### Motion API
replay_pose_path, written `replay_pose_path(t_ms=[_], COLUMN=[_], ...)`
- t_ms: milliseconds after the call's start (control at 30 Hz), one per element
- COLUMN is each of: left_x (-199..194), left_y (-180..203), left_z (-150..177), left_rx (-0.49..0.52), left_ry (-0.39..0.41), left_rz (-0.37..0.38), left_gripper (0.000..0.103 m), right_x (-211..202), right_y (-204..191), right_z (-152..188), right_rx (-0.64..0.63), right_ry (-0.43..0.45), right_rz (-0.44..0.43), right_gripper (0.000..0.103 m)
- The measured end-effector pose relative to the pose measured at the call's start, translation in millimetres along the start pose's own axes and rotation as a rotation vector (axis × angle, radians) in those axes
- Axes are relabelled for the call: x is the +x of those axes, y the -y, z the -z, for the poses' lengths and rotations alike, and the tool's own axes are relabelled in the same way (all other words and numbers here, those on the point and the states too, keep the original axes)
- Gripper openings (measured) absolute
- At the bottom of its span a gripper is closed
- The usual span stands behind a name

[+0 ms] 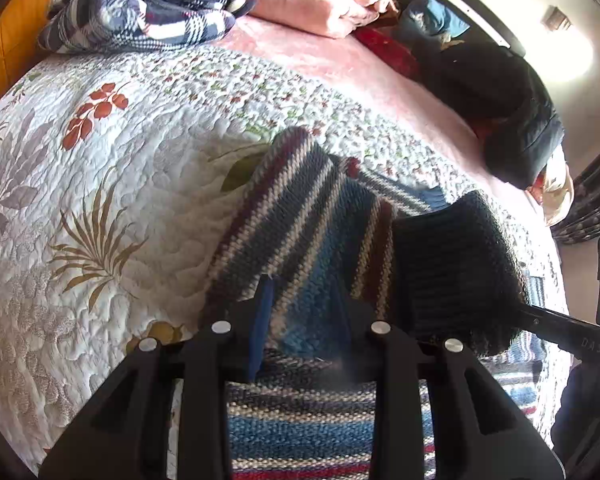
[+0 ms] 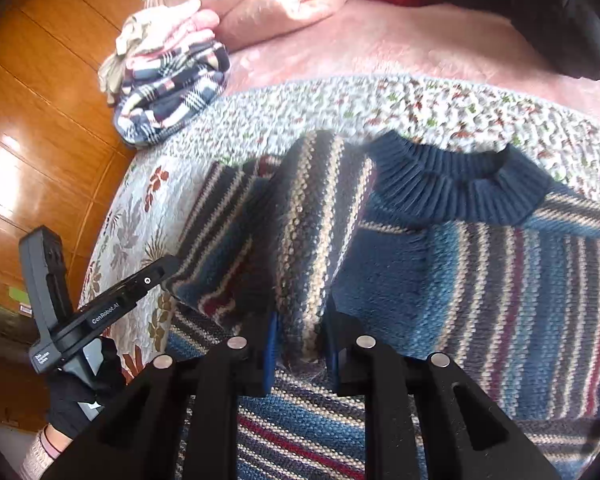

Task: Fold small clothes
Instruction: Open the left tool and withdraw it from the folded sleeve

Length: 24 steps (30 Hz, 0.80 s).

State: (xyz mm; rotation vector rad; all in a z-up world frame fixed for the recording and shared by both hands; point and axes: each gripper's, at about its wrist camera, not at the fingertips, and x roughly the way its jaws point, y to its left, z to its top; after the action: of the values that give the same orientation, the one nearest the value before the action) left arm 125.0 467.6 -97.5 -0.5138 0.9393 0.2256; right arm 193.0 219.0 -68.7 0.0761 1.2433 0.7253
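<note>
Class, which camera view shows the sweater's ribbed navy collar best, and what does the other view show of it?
The right wrist view: the collar lies open across the frame, with ribbing and neck opening clear. The left wrist view shows no clear collar, only a dark ribbed band of the striped sweater.

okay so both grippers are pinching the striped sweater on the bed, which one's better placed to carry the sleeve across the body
Probably the left. The left gripper holds the sleeve end at the striped sweater's outer edge; the right gripper pinches a fold closer to the navy collar.
</note>
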Motion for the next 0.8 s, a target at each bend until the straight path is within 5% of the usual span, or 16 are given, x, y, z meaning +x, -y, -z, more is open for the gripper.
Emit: replay_pose_path(t_ms=[133,367,567,800], left_x=[11.2,55.9,56.2,29.7], left_y=[24.8,39.1,38.0,41.1], left_z=[3.7,23.3,24.5,20.3], left_rx=[0.051,0.092,0.092,0.094], left_ry=[-0.015,-0.121,-0.126,-0.080], left_rz=[0.005,-0.064,-0.051,-0.036], left_gripper=[0.029,0.029,0.030,0.038], right_x=[-20.3,9.5,14.9,-29.4], right_y=[29.6,84.4,103.0,57.7], right_z=[-1.5,10.9,23.8,14.8], right_rx=[0.043,0.167,0.212,-0.002], right_ry=[0.025,-0.065,-0.080,0.039], right_rz=[0.017,0.050,0.074,0.260], right_gripper=[0.019,0.021,0.036,0.050])
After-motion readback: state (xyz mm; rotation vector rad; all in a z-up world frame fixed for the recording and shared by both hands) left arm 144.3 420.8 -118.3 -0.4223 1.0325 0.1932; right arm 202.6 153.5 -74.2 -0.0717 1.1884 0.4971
